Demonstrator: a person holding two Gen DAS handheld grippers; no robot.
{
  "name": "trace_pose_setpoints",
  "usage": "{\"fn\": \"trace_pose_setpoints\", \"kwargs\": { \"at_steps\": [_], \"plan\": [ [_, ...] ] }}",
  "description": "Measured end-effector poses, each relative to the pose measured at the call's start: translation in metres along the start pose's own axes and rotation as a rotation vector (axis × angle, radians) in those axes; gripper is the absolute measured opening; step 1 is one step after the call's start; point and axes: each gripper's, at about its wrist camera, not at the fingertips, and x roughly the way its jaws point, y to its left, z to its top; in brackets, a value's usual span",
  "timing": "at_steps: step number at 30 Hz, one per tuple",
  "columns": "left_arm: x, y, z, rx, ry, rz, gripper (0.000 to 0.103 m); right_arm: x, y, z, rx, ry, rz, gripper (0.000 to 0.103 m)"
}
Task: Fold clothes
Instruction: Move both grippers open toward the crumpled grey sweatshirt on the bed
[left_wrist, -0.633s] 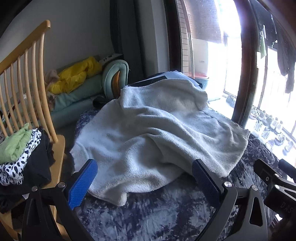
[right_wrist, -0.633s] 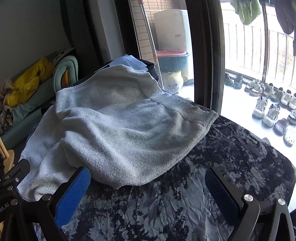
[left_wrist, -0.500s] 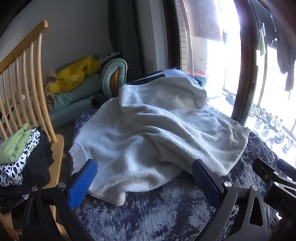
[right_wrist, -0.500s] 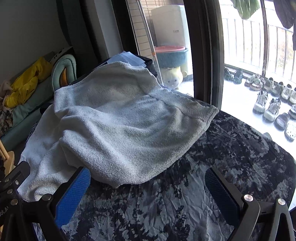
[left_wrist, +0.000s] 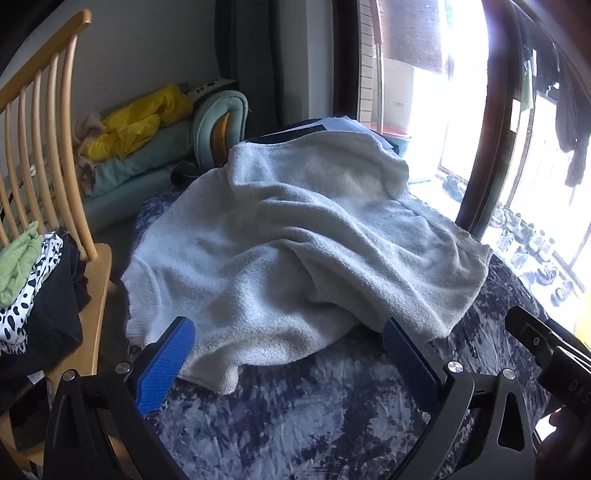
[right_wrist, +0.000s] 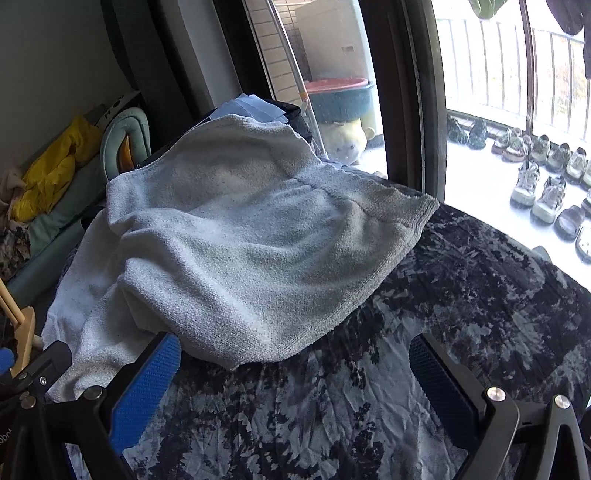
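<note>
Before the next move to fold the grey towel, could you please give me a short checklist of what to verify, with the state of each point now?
1. Left gripper jaws open and empty: ok.
2. Right gripper jaws open and empty: ok.
3. Grey towel lies flat: not ok, it is rumpled, with one layer bunched over another.
4. Near edge of the towel free to grasp: ok, nothing lies on it, and it rests on the patterned blue cover.
5. Far end of the towel free: cannot tell, it is draped over dark things at the back.
6. Folded pile on the wooden chair stays apart from the towel: ok.
</note>
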Motion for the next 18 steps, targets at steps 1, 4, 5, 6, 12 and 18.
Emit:
{"fn": "trace_pose_setpoints", "kwargs": {
  "at_steps": [1, 4, 5, 6, 12, 18],
  "plan": [
    [0.000, 0.000, 0.000, 0.001, -0.003, 0.006, 0.103, 0.001, -0.001, 0.000, 0.009, 0.006, 0.004, 0.102],
    [-0.001, 0.000, 0.000, 0.007, -0.005, 0.017, 0.103, 0.003, -0.006, 0.000, 0.036, 0.023, 0.020, 0.102],
    [-0.001, 0.000, 0.001, 0.009, -0.004, 0.020, 0.103, 0.004, -0.007, -0.001, 0.045, 0.027, 0.026, 0.102],
    [-0.001, 0.000, 0.001, 0.011, -0.003, 0.021, 0.103, 0.004, -0.008, -0.001, 0.053, 0.031, 0.031, 0.102],
    [-0.001, 0.000, 0.001, 0.009, 0.000, 0.022, 0.103, 0.005, -0.013, 0.000, 0.076, 0.041, 0.039, 0.102],
    [0.000, 0.001, 0.000, 0.003, 0.006, 0.023, 0.103, 0.005, -0.013, 0.000, 0.064, 0.043, 0.032, 0.102]
  ]
}}
